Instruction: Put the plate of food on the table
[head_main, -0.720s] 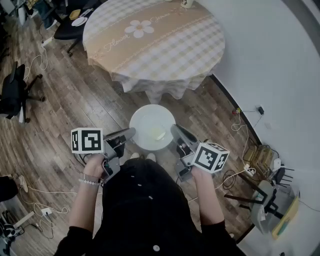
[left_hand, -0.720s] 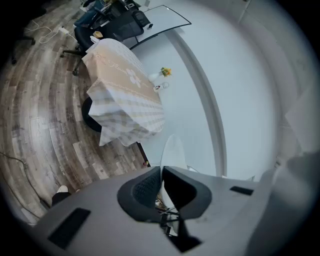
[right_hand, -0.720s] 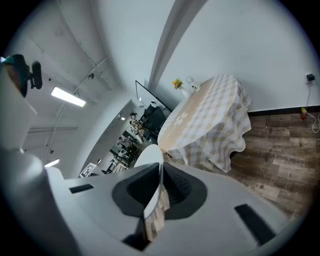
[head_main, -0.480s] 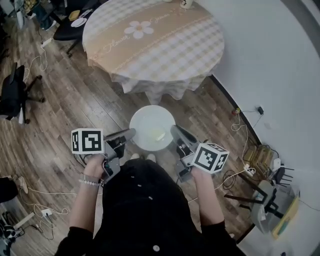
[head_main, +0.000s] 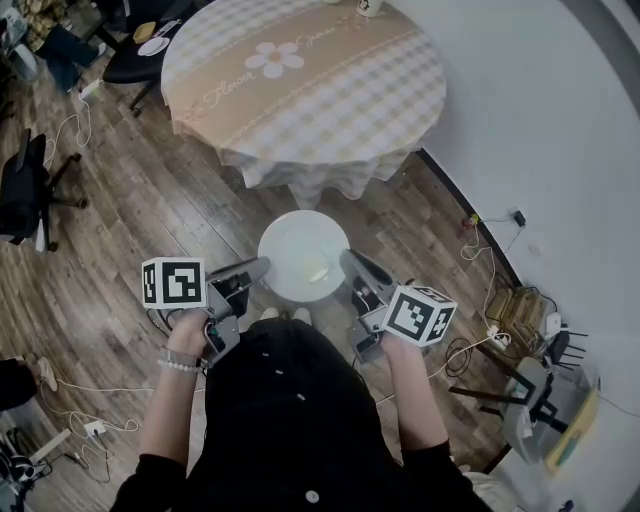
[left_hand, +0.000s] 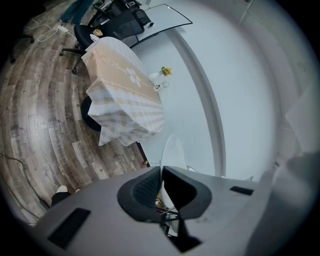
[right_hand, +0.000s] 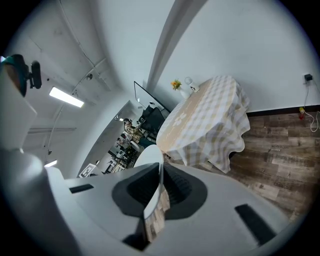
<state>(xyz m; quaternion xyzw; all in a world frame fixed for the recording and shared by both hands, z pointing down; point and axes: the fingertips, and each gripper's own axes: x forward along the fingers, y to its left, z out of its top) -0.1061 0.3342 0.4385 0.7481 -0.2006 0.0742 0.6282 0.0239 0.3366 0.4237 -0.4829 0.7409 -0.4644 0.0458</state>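
The plate (head_main: 303, 255) hangs between the left gripper (head_main: 262, 266) and right gripper (head_main: 347, 258), jaws clamped on opposite rims, with the tabletop (head_main: 330, 90) straight ahead, well apart.

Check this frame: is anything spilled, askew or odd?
Nothing stands out. The plate looks level between the left tool and right tool, each shut on its rim, with the food lying on it.
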